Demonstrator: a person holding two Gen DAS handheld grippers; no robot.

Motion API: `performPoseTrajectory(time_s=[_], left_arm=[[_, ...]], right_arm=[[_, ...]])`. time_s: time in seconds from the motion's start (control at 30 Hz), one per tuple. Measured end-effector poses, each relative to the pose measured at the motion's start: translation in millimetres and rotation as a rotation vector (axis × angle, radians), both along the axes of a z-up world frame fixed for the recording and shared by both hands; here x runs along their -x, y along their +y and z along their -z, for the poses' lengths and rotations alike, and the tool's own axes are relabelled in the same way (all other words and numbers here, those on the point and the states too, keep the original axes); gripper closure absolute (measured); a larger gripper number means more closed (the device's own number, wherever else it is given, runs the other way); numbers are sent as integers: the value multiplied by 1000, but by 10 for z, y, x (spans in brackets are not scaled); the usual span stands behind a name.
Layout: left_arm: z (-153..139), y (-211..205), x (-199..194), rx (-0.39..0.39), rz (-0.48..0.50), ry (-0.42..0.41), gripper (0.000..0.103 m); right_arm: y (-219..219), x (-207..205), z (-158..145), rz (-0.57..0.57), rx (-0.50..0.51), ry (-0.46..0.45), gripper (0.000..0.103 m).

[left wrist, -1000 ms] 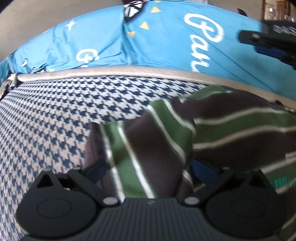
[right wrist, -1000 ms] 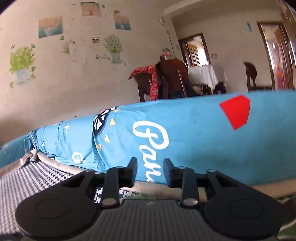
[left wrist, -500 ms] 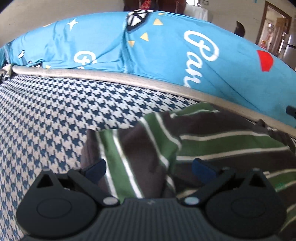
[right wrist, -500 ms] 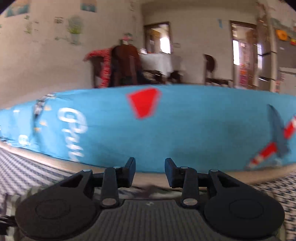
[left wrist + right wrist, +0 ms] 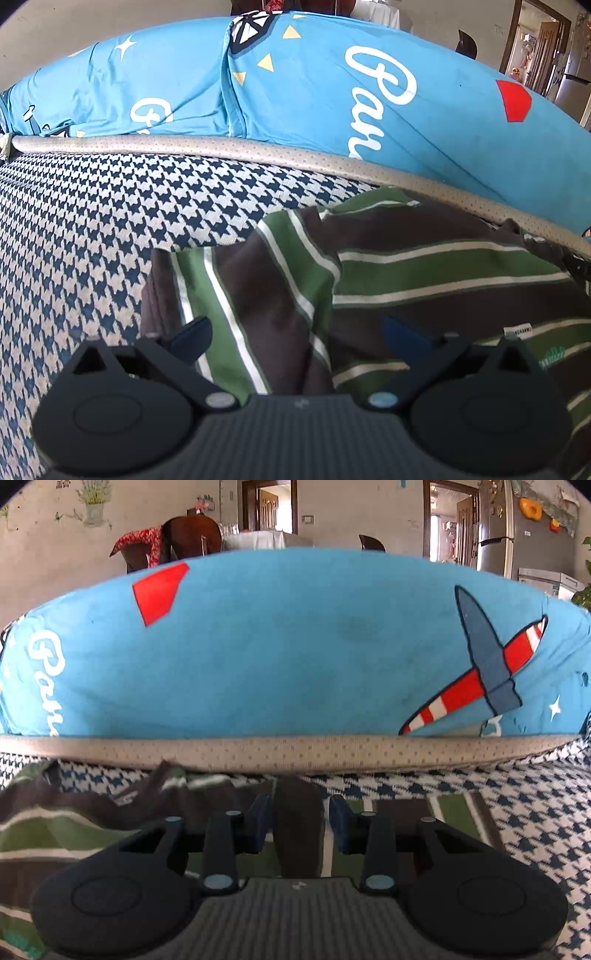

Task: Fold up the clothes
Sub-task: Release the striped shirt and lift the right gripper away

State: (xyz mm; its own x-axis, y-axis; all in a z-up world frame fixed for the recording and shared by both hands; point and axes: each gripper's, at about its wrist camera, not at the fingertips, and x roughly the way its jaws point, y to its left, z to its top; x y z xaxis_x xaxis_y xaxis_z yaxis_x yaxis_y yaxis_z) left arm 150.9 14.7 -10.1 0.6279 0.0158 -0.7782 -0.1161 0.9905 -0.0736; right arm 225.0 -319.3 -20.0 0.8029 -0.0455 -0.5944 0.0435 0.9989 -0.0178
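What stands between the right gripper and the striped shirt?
Nothing visible does. The right gripper is open directly over the striped shirt, with a dark fold rising between its fingers. The blue pillow lies farther back, behind the beige piping.

Striped garment [image 5: 424, 273] on houndstooth cover [image 5: 110, 229]

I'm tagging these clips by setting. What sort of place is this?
Most likely a lived-in home: a blue cartoon-print cushion on a houndstooth-covered seat, a cloth-covered dining table behind, and a grey fridge.
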Motion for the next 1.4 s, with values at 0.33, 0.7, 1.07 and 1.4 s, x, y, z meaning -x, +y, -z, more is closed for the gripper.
performPoseTrajectory(time_s=[0.33,0.7,1.07,1.4], left_arm=[[37,-34,-6,-7,12,17,0],[-17,-95,54,6,44,8,0],[-84,-252,191,22,109,-12,0],[30,-469,303,8,181,19,0]], right_arm=[[30,109,-174,163,52,-227,99],[-238,298,-548,278,-42,-206,66],[-824,897,-418,347,-114,-44,65],[-813,977,-163,339,-91,2,55]])
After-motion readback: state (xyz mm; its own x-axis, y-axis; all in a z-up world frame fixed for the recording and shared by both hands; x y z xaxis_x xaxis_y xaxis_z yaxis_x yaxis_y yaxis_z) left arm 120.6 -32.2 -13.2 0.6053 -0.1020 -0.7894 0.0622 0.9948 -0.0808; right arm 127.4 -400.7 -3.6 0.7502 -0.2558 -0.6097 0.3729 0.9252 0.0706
